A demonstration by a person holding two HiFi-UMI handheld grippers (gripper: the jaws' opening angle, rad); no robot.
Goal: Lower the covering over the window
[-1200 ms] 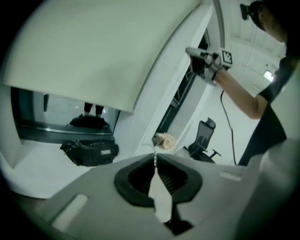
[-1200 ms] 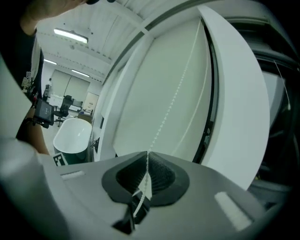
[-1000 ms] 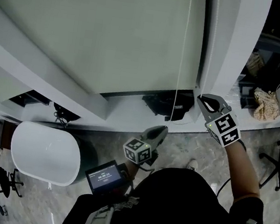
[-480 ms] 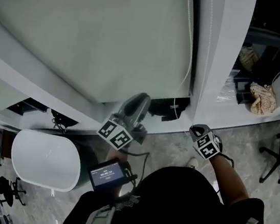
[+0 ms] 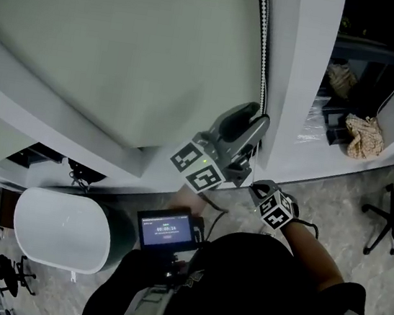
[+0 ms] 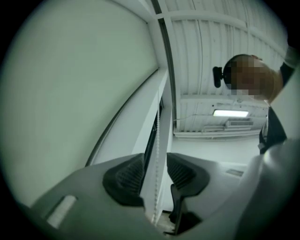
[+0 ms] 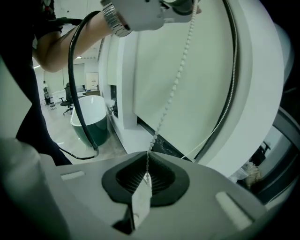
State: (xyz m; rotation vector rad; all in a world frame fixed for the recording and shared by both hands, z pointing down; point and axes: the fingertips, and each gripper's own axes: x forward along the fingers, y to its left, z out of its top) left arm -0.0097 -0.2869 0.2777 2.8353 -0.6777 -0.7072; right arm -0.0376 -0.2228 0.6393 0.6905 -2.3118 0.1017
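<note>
A pale green roller blind (image 5: pixel 126 41) covers most of the window. Its white bead chain (image 5: pixel 263 60) hangs along the blind's right edge, beside a white pillar (image 5: pixel 295 80). My left gripper (image 5: pixel 256 121) is raised to the chain. Its jaws are opening, and the chain (image 6: pixel 157 140) runs free between the ribbed pads (image 6: pixel 126 176) without being pinched. My right gripper (image 5: pixel 256 189) is lower down and shut on the chain (image 7: pixel 176 84), gripping it at a small white tag (image 7: pixel 140 206) between its jaws. In the right gripper view the chain runs taut up to the left gripper (image 7: pixel 154 9).
A white bathtub (image 5: pixel 64 225) stands on the floor at lower left. A small screen (image 5: pixel 166 229) hangs at the person's chest. Right of the pillar is a dark recess with shelves and a crumpled cloth (image 5: pixel 363 136). An office chair (image 5: pixel 392 217) stands at the far right.
My left gripper rose from waist height up to the chain and its jaws spread apart. My right gripper came down from beside the blind's lower edge, still shut on the chain.
</note>
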